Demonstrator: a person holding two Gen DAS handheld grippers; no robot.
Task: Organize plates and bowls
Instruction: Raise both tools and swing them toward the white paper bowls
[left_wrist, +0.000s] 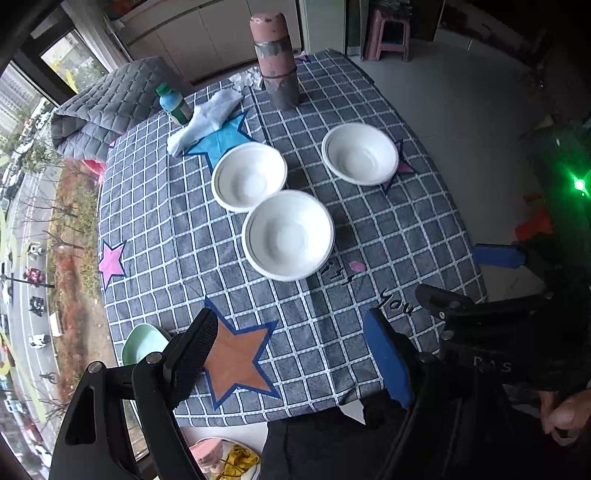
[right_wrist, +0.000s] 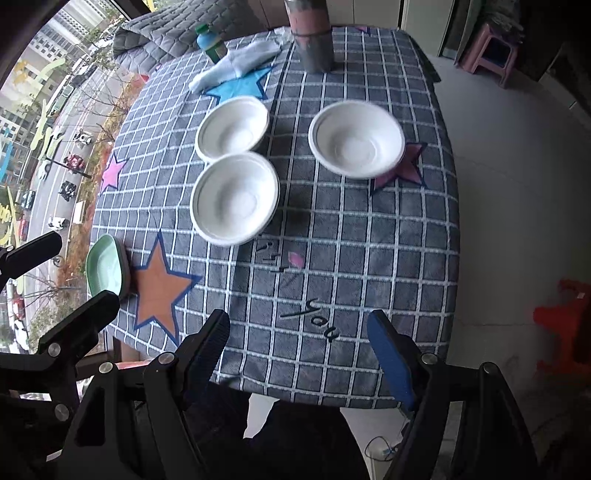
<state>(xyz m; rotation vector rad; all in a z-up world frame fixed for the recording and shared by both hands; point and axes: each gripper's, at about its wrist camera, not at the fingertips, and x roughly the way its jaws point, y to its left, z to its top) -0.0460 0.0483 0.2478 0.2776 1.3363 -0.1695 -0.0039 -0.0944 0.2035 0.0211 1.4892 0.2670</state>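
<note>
Both claws, left gripper (left_wrist: 291, 354) & right gripper (right_wrist: 299, 349), were held apart w/ nothing between, 3 white bowls (left_wrist: 288, 234) sat mid-table; nearest rim was best approached 1st for nesting.

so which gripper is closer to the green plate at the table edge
Left. The left gripper hangs right beside the green plate; the right gripper sits farther along the table edge.
</note>
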